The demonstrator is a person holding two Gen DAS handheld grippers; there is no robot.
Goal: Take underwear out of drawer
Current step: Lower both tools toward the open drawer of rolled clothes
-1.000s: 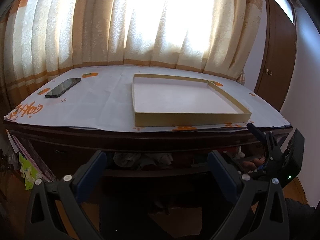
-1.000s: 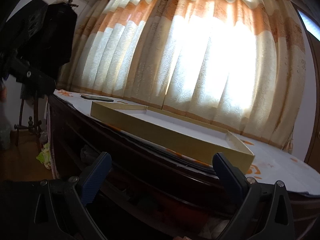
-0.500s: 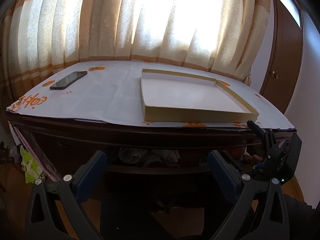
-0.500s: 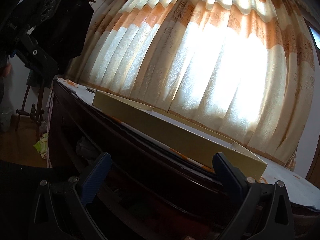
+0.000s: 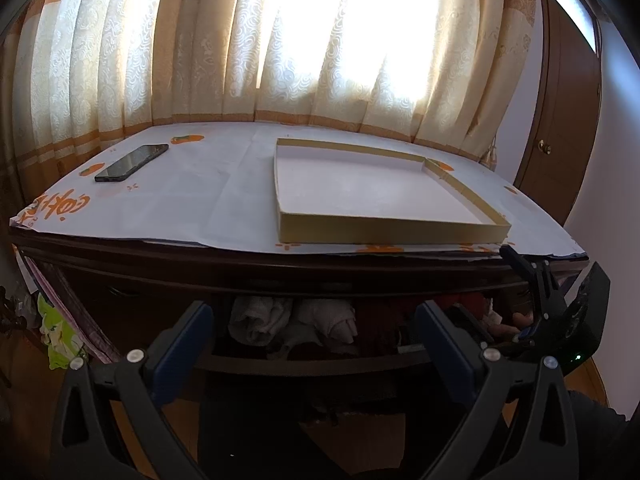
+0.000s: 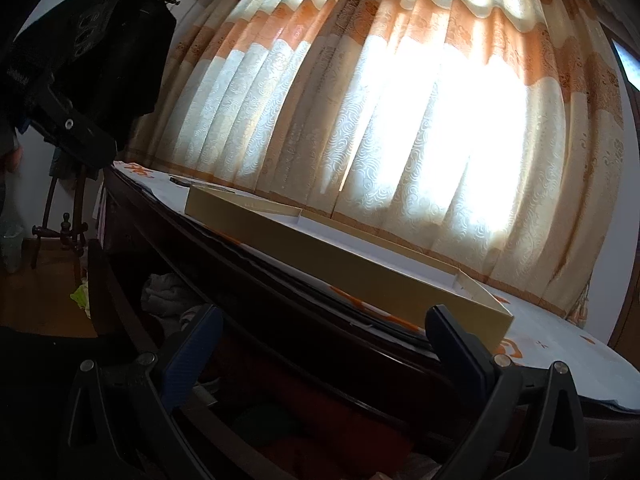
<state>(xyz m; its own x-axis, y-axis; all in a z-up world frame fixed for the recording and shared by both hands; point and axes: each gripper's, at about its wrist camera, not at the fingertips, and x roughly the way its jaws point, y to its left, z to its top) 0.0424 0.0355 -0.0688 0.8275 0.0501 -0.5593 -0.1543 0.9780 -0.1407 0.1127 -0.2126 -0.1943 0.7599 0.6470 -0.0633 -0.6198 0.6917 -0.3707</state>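
Observation:
A dark wooden drawer stands pulled out under the table top. Rolled pale underwear lies inside it, with dark red cloth further right. My left gripper hangs open just in front of the drawer, nothing between its blue-padded fingers. The right gripper shows at the drawer's right end in the left wrist view. In its own view my right gripper is open over the drawer's right part, above dim red and green cloth; pale rolls lie far left.
On the papered table top lie a shallow cardboard box lid and a black phone. Curtains hang behind. A brown door is at the right. A coat rack with dark clothes stands left.
Both grippers have come closer to the drawer. The left one rose a little, so more of the pale rolls shows; the right one dropped lower toward the drawer's inside.

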